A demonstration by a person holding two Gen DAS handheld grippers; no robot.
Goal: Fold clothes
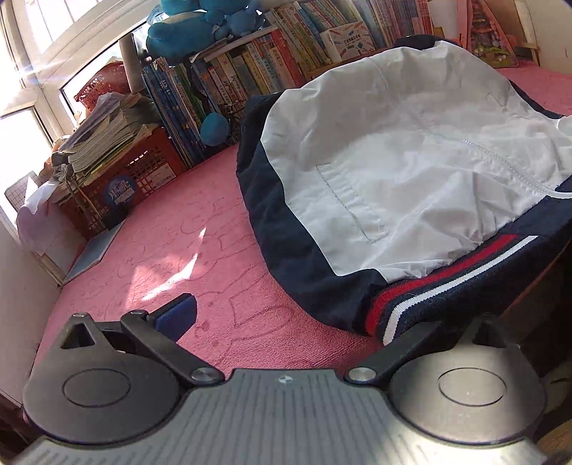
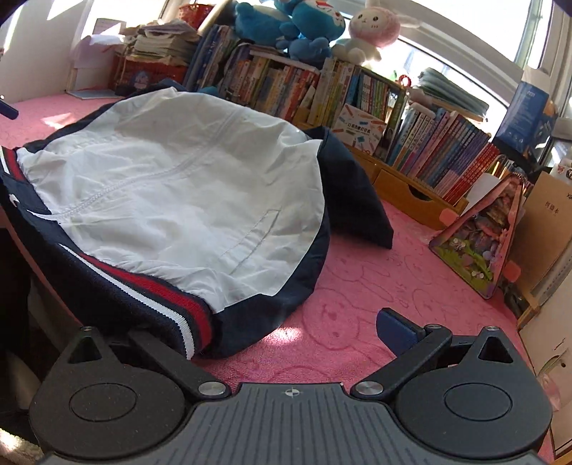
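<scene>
A white and navy jacket (image 1: 404, 157) lies spread on the pink cloth-covered table (image 1: 178, 243), its red, white and navy striped hem (image 1: 439, 282) nearest me. My left gripper (image 1: 296, 318) is open at the hem's left corner: its left blue finger (image 1: 177, 316) rests on the pink cloth, and the right finger is hidden under the hem. In the right wrist view the jacket (image 2: 186, 179) fills the left, with a navy sleeve (image 2: 354, 193) sticking out. My right gripper (image 2: 286, 332) is open at the hem's right corner (image 2: 168, 307), right finger (image 2: 397, 332) on the cloth, left finger hidden by fabric.
A row of books (image 2: 357, 107) with plush toys (image 2: 296, 25) on top lines the far side. A red crate (image 1: 125, 182) stacked with papers stands at the left. A triangular pink box (image 2: 482, 243) and cartons stand at the right.
</scene>
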